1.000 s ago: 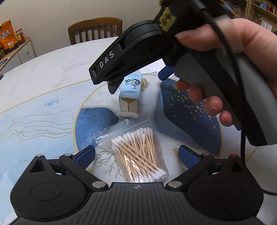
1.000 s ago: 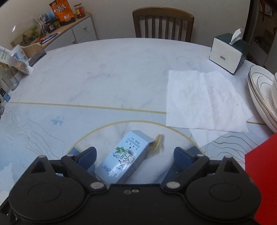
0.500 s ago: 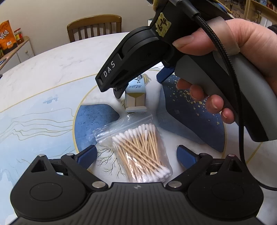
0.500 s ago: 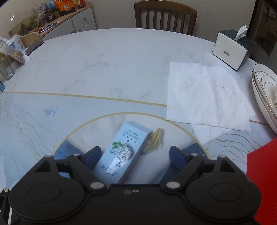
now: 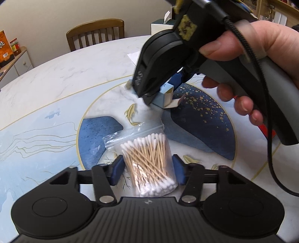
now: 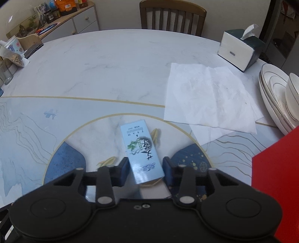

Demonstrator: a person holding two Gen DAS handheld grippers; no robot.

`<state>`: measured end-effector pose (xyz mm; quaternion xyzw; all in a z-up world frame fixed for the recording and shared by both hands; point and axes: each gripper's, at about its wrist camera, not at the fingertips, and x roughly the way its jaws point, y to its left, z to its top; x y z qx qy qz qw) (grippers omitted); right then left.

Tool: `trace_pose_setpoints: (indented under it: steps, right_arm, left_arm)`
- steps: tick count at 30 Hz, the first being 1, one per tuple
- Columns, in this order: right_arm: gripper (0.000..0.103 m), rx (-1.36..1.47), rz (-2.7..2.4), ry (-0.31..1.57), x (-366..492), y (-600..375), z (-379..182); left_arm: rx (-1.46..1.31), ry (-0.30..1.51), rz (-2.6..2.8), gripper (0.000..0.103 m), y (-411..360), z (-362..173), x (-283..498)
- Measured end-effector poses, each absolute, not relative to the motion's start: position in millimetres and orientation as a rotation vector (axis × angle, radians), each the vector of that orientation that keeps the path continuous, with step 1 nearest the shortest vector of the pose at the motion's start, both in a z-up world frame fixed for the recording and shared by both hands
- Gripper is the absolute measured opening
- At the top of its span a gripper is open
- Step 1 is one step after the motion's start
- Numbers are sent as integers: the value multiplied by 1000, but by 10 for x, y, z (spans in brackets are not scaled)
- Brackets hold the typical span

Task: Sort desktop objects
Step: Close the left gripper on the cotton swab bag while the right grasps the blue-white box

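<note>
1. The left gripper (image 5: 147,171) has its 2 blue padded fingers (image 5: 118,169) pressed against the sides of a clear, crinkled plastic bag of cotton swabs (image 5: 149,162); the thin wooden sticks with white fluffy tips lie bundled inside.
2. The bag sits over the round gold-rimmed medallion in the middle of the table (image 5: 56,80), a glossy marble-look top printed with blue patches, gold speckles and fine gold lines.
3. The right gripper (image 6: 145,169), matte black plastic with blue pads, is closed on a pale blue rectangular cardboard box (image 6: 141,151), pinching its near end; printed characters and a green leaf motif run along its smooth top face.
4. In the left wrist view the box (image 5: 165,94) shows an open end flap and appears tilted, its near end off the surface beneath the right gripper's nose, though motion blur makes this uncertain. A bare hand (image 5: 261,61) wraps that gripper's grey handle, with a braided black cable trailing off it.
5. Toward the table's right edge lie flat, creased white paper towels (image 6: 207,97), a boxy dark-and-white tissue box (image 6: 241,49), stacked round white plates (image 6: 271,97) with thin dark rings, and a flat red sheet (image 6: 278,179).
6. A wooden slat-backed chair (image 6: 172,17) stands at the far edge.
</note>
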<state>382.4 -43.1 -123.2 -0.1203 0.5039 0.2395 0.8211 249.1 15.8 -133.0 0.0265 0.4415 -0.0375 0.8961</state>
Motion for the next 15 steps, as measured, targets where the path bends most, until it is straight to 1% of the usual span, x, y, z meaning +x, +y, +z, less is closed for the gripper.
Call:
trace_pose_setpoints:
  steps: [2, 6, 15]
  right_arm:
    - [29, -235, 511, 1077, 3812, -483, -1207]
    - [28, -217, 518, 1061, 3729, -568, -1128]
    - [28, -165, 548, 1029, 3523, -770, -832]
  left_arm:
    - [46, 917, -76, 43, 165, -1314, 2486]
    - [28, 922, -70, 38, 190, -1297, 2484]
    - [-31, 910, -45, 37, 229, -1209, 2402]
